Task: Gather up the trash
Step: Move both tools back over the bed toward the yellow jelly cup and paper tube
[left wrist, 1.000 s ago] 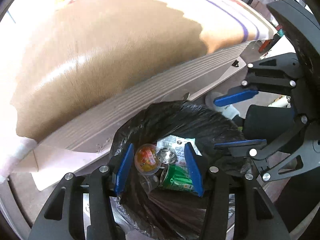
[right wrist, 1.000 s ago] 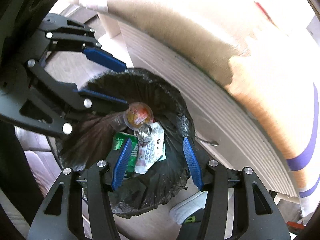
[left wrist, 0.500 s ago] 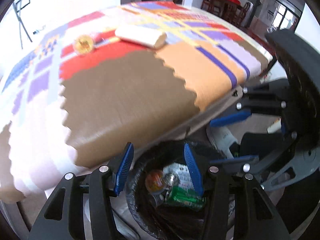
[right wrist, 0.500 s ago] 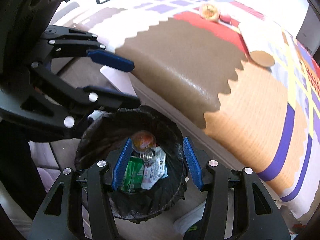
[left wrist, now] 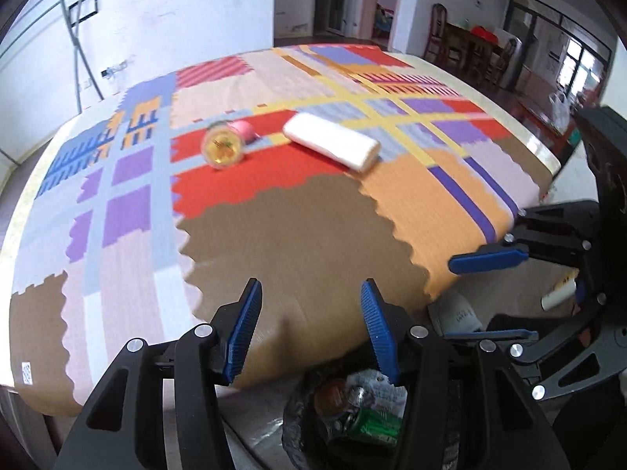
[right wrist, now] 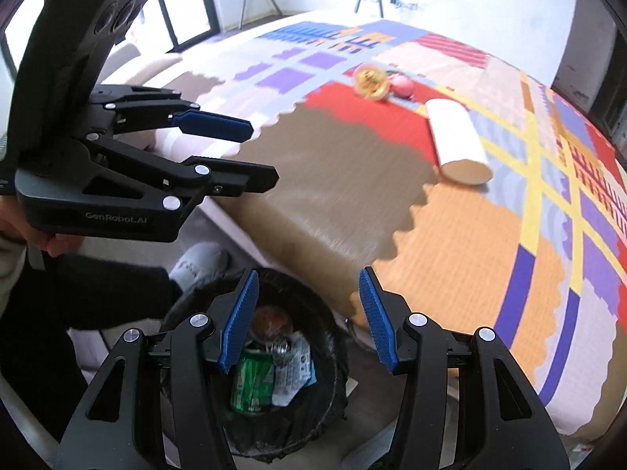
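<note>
Across the patterned surface [left wrist: 298, 243] we see a white paper cup [left wrist: 332, 143] lying beside a yellow jelly cup [left wrist: 222, 145]; below its edge sits the black-lined bin [right wrist: 313, 399] holding a green can [right wrist: 250, 378]. Our left gripper [left wrist: 309, 327] and right gripper [right wrist: 309, 319] hang with jaws released, empty.

- The left gripper [left wrist: 309, 329] has its jaws spread wide with nothing between the blue pads.
- The right gripper [right wrist: 309, 317] is likewise parted and empty.
- The two are held side by side, near each other.
- A hand [right wrist: 37, 235] grips the left gripper's black body from behind.
</note>
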`<state>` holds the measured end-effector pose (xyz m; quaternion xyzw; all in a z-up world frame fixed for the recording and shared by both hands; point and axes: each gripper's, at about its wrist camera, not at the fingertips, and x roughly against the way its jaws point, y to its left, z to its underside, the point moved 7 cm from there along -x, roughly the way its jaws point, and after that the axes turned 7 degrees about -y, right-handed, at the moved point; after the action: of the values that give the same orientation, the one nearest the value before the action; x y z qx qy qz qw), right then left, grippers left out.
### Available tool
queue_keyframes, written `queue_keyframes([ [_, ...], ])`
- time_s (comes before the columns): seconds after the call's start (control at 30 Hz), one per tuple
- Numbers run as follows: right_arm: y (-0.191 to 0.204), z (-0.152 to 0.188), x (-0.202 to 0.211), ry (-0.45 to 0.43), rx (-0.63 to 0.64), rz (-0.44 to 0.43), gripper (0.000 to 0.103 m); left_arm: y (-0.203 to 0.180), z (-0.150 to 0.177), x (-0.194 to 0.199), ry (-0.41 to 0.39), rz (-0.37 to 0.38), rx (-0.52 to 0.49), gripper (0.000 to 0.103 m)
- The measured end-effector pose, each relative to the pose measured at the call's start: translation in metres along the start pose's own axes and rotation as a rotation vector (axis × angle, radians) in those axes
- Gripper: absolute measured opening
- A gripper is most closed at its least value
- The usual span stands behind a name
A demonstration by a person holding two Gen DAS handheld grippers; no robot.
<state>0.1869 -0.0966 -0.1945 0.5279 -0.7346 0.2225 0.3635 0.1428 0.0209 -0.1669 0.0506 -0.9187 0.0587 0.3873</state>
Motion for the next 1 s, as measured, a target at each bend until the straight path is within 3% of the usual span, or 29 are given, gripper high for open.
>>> queue_keyframes([
  [0.1,-0.007,-0.010,0.000,-0.026,-0.020,0.010,0.053,0.009,-0.010,-0.002,-0.015,-0.018,0.029,0.061],
  [0.4,-0.035,-0.036,-0.002,-0.090,-0.093,0.067,0.055,0.030,-0.038,-0.011,-0.053,-0.049,0.116,0.068],
  [1.0,-0.088,-0.069,-0.033,-0.125,-0.193,0.209,0.056,0.073,-0.083,-0.062,-0.101,-0.179,0.217,0.073],
])
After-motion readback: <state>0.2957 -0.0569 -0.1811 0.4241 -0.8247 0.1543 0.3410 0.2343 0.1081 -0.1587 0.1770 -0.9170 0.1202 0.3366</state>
